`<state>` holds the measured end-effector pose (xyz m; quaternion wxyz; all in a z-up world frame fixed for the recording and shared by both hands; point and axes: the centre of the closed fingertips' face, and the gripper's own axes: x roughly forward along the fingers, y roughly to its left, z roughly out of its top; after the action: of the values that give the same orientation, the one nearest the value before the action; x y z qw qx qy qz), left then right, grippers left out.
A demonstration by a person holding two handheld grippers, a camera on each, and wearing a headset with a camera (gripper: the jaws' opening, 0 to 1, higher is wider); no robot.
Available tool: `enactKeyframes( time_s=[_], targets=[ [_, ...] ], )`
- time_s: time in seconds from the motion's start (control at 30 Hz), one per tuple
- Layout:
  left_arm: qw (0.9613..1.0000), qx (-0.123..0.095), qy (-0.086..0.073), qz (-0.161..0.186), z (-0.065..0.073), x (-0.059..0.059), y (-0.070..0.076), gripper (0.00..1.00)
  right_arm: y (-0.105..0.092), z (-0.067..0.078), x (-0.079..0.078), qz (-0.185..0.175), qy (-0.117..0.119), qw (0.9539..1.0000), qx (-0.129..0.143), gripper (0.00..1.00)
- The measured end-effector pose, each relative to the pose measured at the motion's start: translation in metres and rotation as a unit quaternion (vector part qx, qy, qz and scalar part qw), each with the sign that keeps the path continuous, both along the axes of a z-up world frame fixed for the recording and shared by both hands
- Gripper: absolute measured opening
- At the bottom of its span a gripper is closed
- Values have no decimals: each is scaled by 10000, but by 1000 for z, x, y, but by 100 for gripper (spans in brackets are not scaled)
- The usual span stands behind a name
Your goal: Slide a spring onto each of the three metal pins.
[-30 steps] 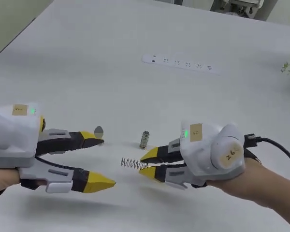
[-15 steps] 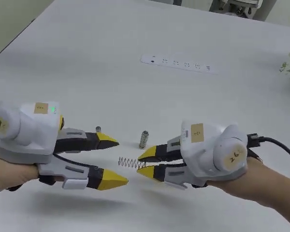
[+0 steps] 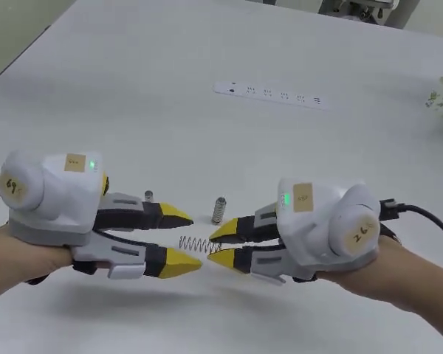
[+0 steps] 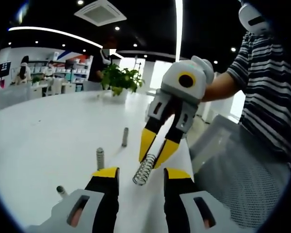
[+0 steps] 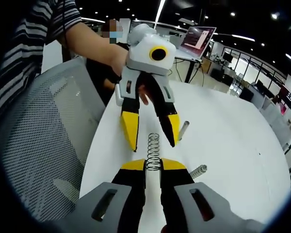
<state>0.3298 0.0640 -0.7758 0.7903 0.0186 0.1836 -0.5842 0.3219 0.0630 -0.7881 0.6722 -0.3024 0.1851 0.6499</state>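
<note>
Head view: pinches one end of the spring (image 3: 194,244) in the right gripper (image 3: 213,245), above the near edge of the table (image 3: 207,133); has swung the left gripper (image 3: 195,240) inward within the second, jaws spread around the free end. Left gripper view: frames that coil between its parted jaws. Right gripper view: clamps the spring, bare pin (image 5: 183,128) just beyond. Points to two-handed steadying, threading still ahead.

left gripper (image 3: 195,240): white, black, yellow tips | spring (image 3: 194,244): silver | table (image 3: 207,147): white | shirt (image 4: 262,97): striped
</note>
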Motion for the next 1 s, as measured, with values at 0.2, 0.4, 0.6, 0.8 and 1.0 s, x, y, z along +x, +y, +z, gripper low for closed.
enactKeyframes(
  time_s=[0.2, 0.4, 0.6, 0.8, 1.0],
  targets=[
    [10000, -36, -3, -87, 1, -3, -3, 15, -2, 0, 0, -12, 3, 10000, 14, 7],
    [9998, 1, -65, -164, -1, -6, -4, 10, -3, 3, -2, 11, -12, 10000, 12, 7],
    [9997, 41, -159, -184, -1, -6, -4, 6, -3, 3, -3, 21, 20, 10000, 25, 7],
    [9993, 64, -246, -257, 0, -7, -5, 5, -3, 4, -3, 22, 43, 10000, 16, 7],
    [9991, 58, -270, -320, 1, -8, -5, 3, -5, 3, -3, -23, 114, 9999, 14, 7]
  ],
)
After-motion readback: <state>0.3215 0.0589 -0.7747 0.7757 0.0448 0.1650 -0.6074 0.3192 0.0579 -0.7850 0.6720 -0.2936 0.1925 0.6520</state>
